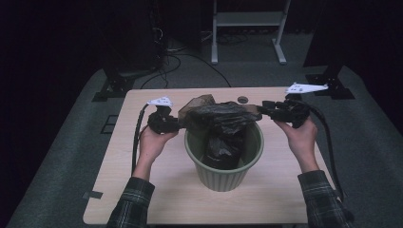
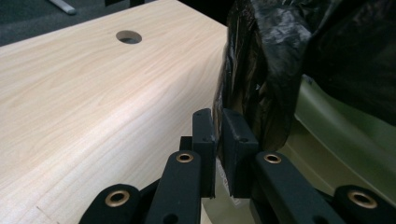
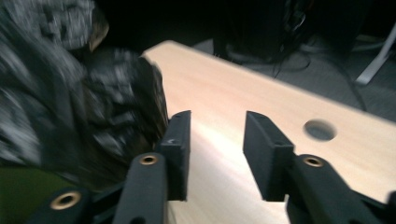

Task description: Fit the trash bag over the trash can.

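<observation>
High view | left gripper (image 1: 177, 124) pinches black bin liner (image 1: 219, 116) edge at green bin's (image 1: 223, 176) left rim, to line it | right gripper (image 3: 215, 154) jaws spread, off the liner

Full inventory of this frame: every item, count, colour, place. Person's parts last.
bin: 1, pale green, middle of table.
bag: 1, black plastic, draped in and over the bin's mouth.
table: 1, light wood, with a round hole near its far edge.
frame: 1, white metal, on the floor beyond the table.
cables: several, black, on the floor behind the table.
left tool: 1, black, shut on the bag's edge.
right tool: 1, black, open, beside the bag.
sleeves: 2, plaid, bottom of high view.
</observation>
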